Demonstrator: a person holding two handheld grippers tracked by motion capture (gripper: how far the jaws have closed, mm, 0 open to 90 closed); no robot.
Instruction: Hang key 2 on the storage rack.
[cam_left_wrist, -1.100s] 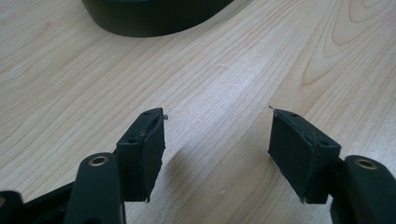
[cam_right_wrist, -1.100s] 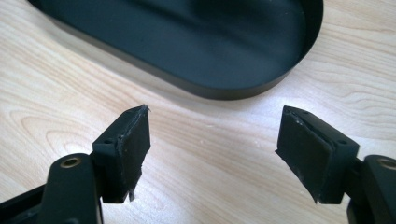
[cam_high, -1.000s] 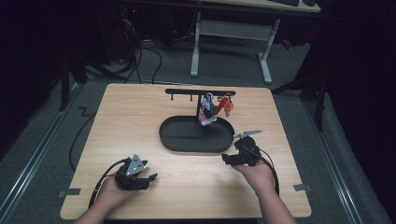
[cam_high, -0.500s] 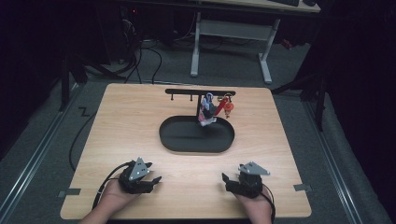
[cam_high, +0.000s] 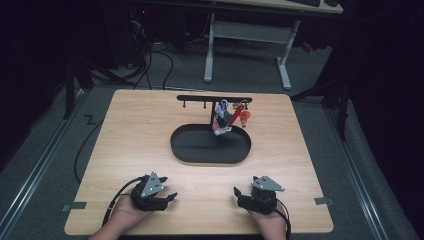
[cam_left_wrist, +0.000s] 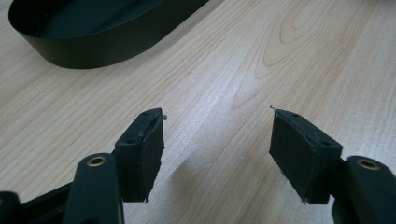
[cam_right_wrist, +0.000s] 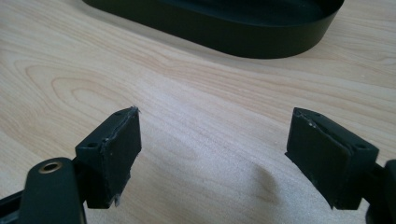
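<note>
Pale wood grain covered the table (cam_high: 150, 130). In the high view a black oval tray (cam_high: 210, 144) sat just past the middle of it. From the tray's far edge rose a thin black stand (cam_high: 214, 100) with a crossbar, and a small cluster of trinkets (cam_high: 227, 116), white, dark and red, hung from the bar over the tray's far end. Near the front edge two hands rested on the wood, each holding a gripper: the left gripper (cam_high: 167, 198) at the left, the right gripper (cam_high: 239, 194) at the right, well apart from each other and from the tray. Both pointed inward across the table. A cable (cam_high: 112, 207) looped from the left one toward the table's front.

In the left gripper view the left gripper (cam_left_wrist: 217, 140) had its jaws spread wide with nothing but bare wood between the pads. It held nothing. The tray (cam_left_wrist: 93, 42) lay ahead at the upper left, clear of the jaws.

In the right gripper view the right gripper (cam_right_wrist: 212, 140) also stood wide apart, empty, its jaws having just been opening, with only wood between them. The tray (cam_right_wrist: 233, 35) crossed the top of that view, its low wall facing the jaws and apart from them. The pads' edges looked slightly frayed.
</note>
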